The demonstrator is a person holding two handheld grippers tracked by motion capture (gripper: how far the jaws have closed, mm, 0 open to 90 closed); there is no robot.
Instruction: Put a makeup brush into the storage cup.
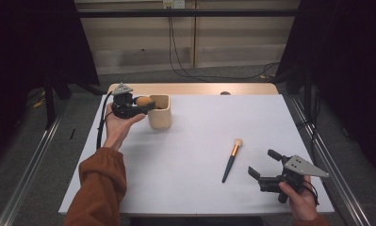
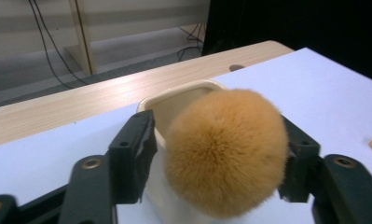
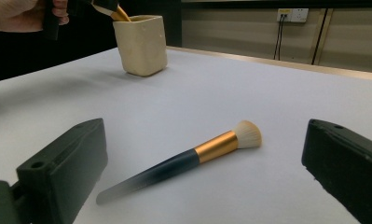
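Observation:
A cream cup [image 1: 160,113] stands at the table's far left. A brush with a fluffy orange head [image 1: 143,100] leans out of it, gold ferrule [image 3: 120,14] going down into the cup [image 3: 141,44]. My left gripper [image 1: 145,105] hovers at the cup's rim. In the left gripper view its jaws [image 2: 216,135] stand apart on either side of the round, unsquashed head [image 2: 225,154], with a gap at the left pad. A second brush [image 1: 231,161], dark handle, gold ferrule, pale head, lies flat on the white sheet. My right gripper [image 1: 262,163] rests open just right of it, the brush [image 3: 183,163] lying ahead between its jaws [image 3: 204,135].
The white sheet [image 1: 195,122] covers a wooden table [image 1: 200,88] whose bare strip runs along the far edge. Metal rails run along the floor on both sides. Cables hang down the back wall.

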